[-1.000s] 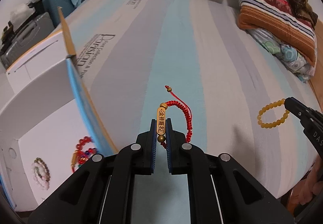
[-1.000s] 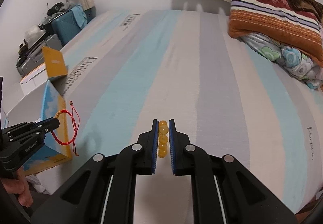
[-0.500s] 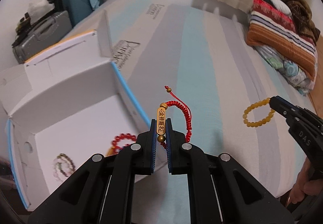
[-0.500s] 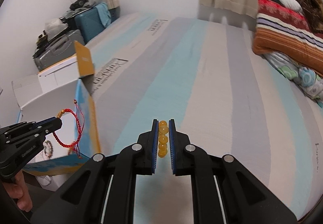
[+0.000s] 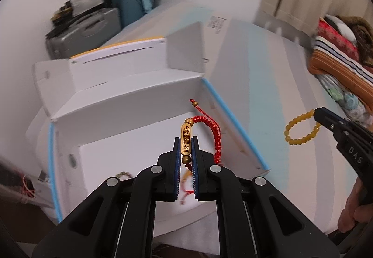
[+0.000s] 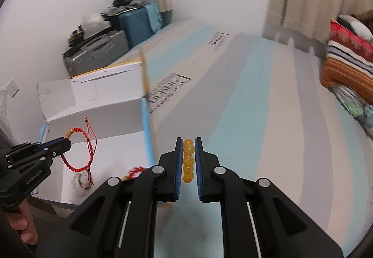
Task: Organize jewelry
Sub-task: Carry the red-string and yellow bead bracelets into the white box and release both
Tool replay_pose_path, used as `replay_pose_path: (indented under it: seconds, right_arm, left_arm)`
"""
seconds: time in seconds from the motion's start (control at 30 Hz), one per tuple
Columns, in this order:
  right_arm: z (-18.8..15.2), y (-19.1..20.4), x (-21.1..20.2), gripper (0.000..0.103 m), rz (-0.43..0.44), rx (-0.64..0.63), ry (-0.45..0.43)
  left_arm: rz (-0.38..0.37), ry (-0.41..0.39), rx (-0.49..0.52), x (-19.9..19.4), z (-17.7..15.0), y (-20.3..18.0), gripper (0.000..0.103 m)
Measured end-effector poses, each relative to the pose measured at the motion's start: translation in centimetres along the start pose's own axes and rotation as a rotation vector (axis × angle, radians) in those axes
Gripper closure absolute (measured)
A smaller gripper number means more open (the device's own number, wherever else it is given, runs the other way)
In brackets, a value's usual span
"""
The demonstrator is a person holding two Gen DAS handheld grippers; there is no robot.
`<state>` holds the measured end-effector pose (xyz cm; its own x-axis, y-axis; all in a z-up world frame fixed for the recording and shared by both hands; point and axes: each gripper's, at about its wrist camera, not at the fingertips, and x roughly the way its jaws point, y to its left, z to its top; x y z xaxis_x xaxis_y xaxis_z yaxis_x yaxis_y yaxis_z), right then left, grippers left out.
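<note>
The red cord bracelet (image 5: 213, 132) sits with its gold bar charm (image 5: 186, 140) upright between the two fingers of the left gripper (image 5: 185, 153); the red loop hangs out to the right of the jaws, above the inside of the open white box (image 5: 130, 104); the yellow bead bracelet (image 6: 188, 160) lies as a straight row of beads in the narrow gap of the right gripper (image 6: 188, 160), above the striped mattress (image 6: 268, 118), just right of the box's blue edge.

The left wrist view shows the right gripper from the side, with the yellow ring (image 5: 300, 127) hanging free from its tip over the mattress; the right wrist view shows only the clamped beads, but it shows the left gripper (image 6: 67, 142) with the whole red loop (image 6: 80, 148) dangling over the box, and blurred bracelets (image 6: 136, 170) on the box floor.

The left jaws are almost together, clamped on the gold charm; the right jaws are almost together too, pressed on the yellow beads from both sides.
</note>
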<state>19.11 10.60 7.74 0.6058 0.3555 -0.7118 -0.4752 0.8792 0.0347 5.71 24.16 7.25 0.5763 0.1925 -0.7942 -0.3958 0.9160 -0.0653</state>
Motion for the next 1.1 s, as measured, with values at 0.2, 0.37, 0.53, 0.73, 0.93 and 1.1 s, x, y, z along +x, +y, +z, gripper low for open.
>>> replay_pose_path:
  seconds: [0.2,0.37,0.53,0.73,0.93,1.1]
  right_arm:
    - [0.5,5.1,0.4,0.094,0.053,-0.063,0.001]
    - [0.5,8.5,1.8,0.094,0.088,-0.121,0.040]
    - [-0.6,11.3,4.3,0.094,0.101,-0.177,0.127]
    - [-1.6,12.5,7.6,0.094,0.087,-0.188,0.236]
    - [-2.1,13.0,9.3,0.094,0.082,-0.193,0.270]
    - [-2.2,13.0,9.1,0.086,0.070,-0.198,0.261]
  left_arm:
    - [0.062,0.007,-0.062,-0.4,-1.1,4.7,0.095]
    - [0.102,0.046,-0.126,0.3,-2.6,8.6,0.095]
    - [0.117,0.131,-0.180,2.1,-4.2,11.5,0.095]
    - [0.118,0.188,-0.200,3.9,-5.1,12.8,0.095]
    - [0.117,0.211,-0.209,5.2,-5.7,13.2,0.095]
    - [0.129,0.198,-0.227,5.2,-5.7,13.4,0.084]
